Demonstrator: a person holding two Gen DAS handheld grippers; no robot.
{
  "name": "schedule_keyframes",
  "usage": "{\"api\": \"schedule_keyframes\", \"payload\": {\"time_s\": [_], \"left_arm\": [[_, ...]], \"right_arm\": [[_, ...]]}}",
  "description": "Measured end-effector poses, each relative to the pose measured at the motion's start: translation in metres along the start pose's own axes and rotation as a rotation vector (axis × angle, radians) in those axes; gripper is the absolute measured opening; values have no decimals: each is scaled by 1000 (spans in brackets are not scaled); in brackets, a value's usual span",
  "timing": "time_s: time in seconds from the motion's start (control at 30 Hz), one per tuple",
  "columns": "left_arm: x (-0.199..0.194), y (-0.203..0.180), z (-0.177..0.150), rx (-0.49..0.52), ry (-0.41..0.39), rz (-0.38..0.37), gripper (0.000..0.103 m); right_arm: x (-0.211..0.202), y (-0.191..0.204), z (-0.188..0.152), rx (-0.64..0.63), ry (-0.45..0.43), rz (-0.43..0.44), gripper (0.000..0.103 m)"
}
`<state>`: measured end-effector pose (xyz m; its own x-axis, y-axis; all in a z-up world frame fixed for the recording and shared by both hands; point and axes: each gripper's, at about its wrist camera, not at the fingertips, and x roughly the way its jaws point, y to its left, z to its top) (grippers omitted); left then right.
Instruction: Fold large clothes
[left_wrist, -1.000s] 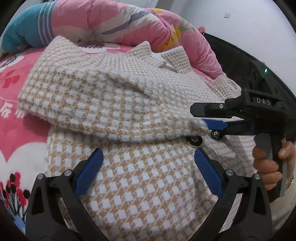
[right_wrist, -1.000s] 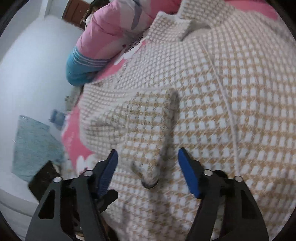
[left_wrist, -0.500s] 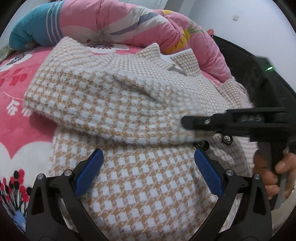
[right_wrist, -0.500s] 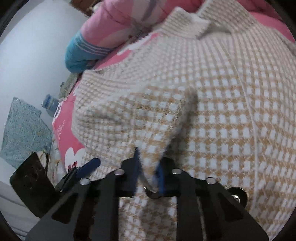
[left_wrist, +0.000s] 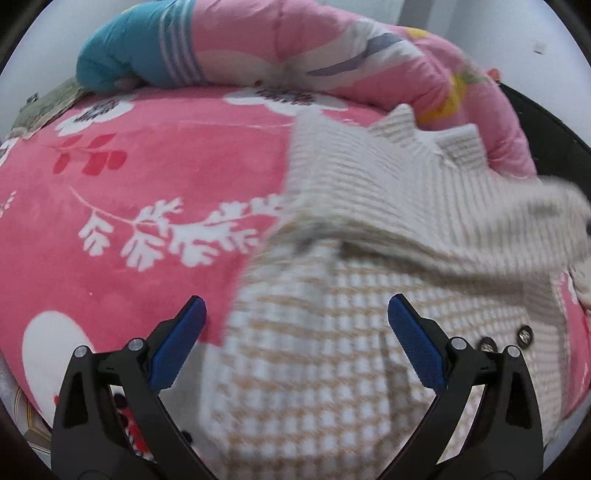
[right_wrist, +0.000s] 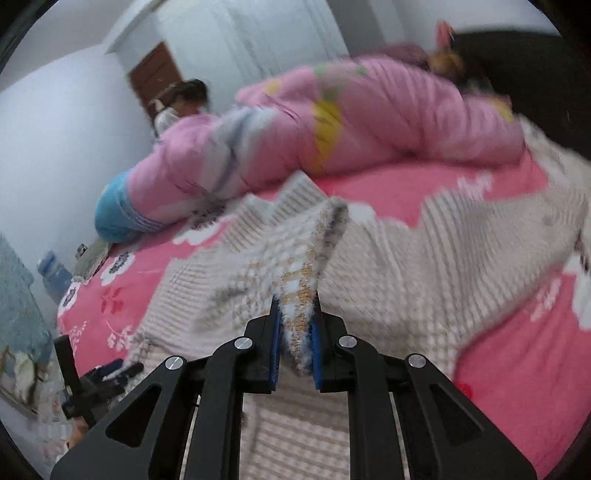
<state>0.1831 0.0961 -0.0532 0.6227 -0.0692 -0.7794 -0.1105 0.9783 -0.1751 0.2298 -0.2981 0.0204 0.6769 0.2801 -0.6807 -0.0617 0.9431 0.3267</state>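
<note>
The right gripper (right_wrist: 295, 345) is clamped on a fold of the checked coat (right_wrist: 406, 280); the left gripper (left_wrist: 295, 343) hovers spread apart above the coat (left_wrist: 332, 350) on the pink blanket (left_wrist: 147, 192).

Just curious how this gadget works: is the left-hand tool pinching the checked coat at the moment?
No. The left gripper is wide open, its blue pads apart above the checked coat, clamping nothing.

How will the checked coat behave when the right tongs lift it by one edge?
Probably floppy: the coat drapes in soft folds from the right tongs, which pinch one edge. Its thick, fuzzy knit suggests some weight and little slipping. The free part may drag over the pink bed cover.
</note>
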Motion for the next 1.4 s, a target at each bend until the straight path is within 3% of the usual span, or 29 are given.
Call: {"api": "schedule_keyframes", "payload": {"time_s": [0.1,0.3,0.4,0.43,0.5,0.53,0.63,0.73,0.8,0.87,0.97,1.13,1.27,1.3,1.33,1.4], "left_arm": [[12,3,2,-27,26,22,96],[17,-3,-2,-6,27,44,96],[18,0,-5,-14,24,36,96],[18,2,-6,-17,22,34,96],[18,3,-7,-18,18,26,96],[17,4,-7,-18,14,18,96],[12,12,-10,-39,-9,-31,96],[5,20,-12,-62,-33,-86,96],[0,23,-17,-60,-41,-94,96],[-6,26,-22,-59,-53,-99,96],[-22,34,-24,-81,-101,-129,96],[-35,46,6,-76,-160,-129,96],[-6,47,47,-83,-65,-150,95],[3,48,56,-93,-45,-168,88],[13,49,66,-108,-21,-187,73],[23,46,77,-117,25,-213,65]], "right_arm": [[16,-3,3,-37,22,-51,13],[-7,-15,22,-48,-35,-11,13],[18,-33,3,-34,53,-50,17],[29,-40,-5,-36,102,-87,24],[52,-61,-19,-28,200,-199,27],[51,-71,-22,11,208,-200,27],[26,-72,-15,67,129,-124,30],[9,-44,-5,-16,39,-64,44],[16,-26,-6,-64,56,7,44],[43,-16,-14,-89,127,46,44],[100,-26,-35,-70,273,-2,44],[74,-25,-33,-44,234,5,45],[45,-30,-30,-15,190,13,45],[38,-31,-28,-14,183,12,45],[31,-30,-26,-12,174,8,45],[20,-27,-25,-17,156,1,45]]}}
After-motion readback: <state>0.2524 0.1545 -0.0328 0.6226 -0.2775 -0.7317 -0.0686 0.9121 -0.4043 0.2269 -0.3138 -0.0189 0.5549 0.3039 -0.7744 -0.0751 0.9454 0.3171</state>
